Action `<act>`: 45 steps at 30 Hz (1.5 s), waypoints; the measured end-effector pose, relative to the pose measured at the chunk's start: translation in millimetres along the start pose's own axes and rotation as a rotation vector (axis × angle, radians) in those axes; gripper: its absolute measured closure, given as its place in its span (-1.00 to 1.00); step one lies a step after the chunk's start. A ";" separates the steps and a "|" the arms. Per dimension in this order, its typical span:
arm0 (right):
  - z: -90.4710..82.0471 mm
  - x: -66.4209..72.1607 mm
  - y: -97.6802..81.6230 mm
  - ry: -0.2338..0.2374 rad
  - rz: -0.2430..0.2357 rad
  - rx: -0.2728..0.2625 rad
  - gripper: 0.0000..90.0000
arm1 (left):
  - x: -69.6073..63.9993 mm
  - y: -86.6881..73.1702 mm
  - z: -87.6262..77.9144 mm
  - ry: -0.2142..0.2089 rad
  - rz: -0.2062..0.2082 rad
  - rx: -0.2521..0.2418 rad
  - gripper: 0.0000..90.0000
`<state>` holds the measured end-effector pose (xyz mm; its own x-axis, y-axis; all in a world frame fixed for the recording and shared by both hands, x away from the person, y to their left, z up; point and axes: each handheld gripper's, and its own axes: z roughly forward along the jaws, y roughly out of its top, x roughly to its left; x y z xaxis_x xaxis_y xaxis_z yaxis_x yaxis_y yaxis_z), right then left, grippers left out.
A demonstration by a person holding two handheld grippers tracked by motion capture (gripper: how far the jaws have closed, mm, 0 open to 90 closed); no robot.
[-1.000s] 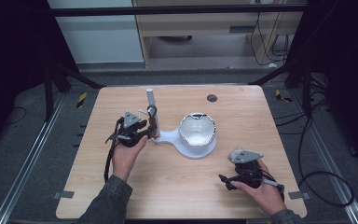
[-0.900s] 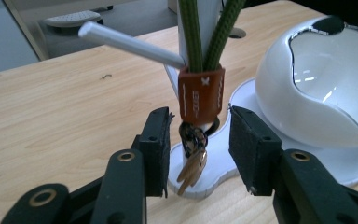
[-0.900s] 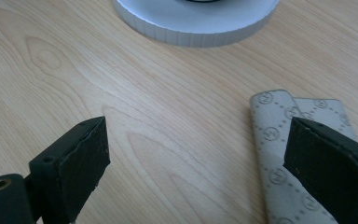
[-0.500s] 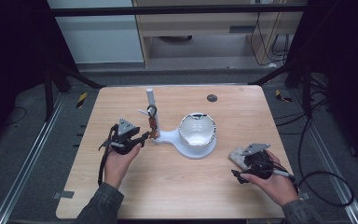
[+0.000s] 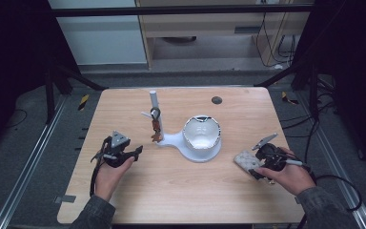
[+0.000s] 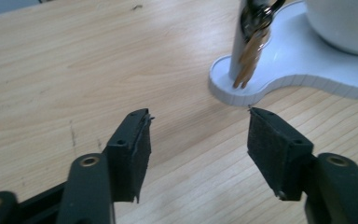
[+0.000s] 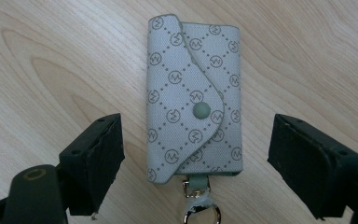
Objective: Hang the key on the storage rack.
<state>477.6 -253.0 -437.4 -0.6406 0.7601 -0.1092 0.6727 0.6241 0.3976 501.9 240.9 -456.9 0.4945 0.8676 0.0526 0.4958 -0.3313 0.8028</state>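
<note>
Nearest me, the right gripper [image 5: 261,163] hangs over a patterned key pouch [image 7: 194,98] lying flat on the wooden table [image 5: 181,191], jaws spread wide. The left gripper [image 6: 198,140] gapes empty. Beyond, keys [image 5: 155,125] hang on a white stand [image 5: 171,140] holding a bowl [image 5: 201,133].

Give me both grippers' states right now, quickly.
Left gripper: open, holding nothing.
Right gripper: open, jaws either side of the key pouch on the table, not touching it.

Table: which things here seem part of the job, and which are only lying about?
Likely part of the job:
- key pouch, between the open right tool
- keys hanging on the white stand
- white bowl

Just lying about:
- dark disc
</note>
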 end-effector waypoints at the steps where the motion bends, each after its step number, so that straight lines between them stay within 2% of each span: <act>1: 0.3 -1.8 0.3 0.007 0.002 0.004 -0.60 | 1.5 -1.3 0.7 0.002 -0.004 0.005 -0.19; 4: 2.5 -4.3 0.7 0.017 0.024 0.018 -0.62 | 7.5 -7.6 5.0 0.017 -0.021 0.040 -0.37; 6: 4.9 -5.6 0.3 0.025 0.035 0.026 -0.65 | 9.5 -10.7 7.4 0.022 -0.032 0.053 -0.57; 9: 7.8 -6.4 -0.6 0.030 0.047 0.040 -0.67 | 12.9 -16.2 11.9 0.015 -0.043 0.087 -0.72; 12: 10.9 -7.7 -1.8 0.036 0.058 0.058 -0.67 | 17.1 -21.1 14.8 0.018 -0.053 0.094 -0.77; 15: 14.0 -9.0 -3.1 0.047 0.066 0.067 -0.66 | 19.5 -24.7 17.0 0.013 -0.059 0.101 -0.80; 25: 24.1 -11.7 -6.5 0.063 0.070 0.094 -0.65 | 20.4 -29.8 24.8 0.005 -0.034 0.166 -0.81; 28: 26.9 -11.7 -7.5 0.065 0.082 0.108 -0.64 | 21.0 -31.7 25.9 0.003 -0.032 0.167 -0.81; 45: 33.0 -14.1 -8.3 0.077 0.071 0.121 -0.49 | 18.3 -33.4 28.7 -0.006 -0.018 0.184 -0.81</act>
<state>493.2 -262.9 -469.2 -0.6134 0.7897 -0.0131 0.7539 0.5904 0.2883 514.9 257.2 -499.9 0.4883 0.8720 0.0355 0.6268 -0.3787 0.6809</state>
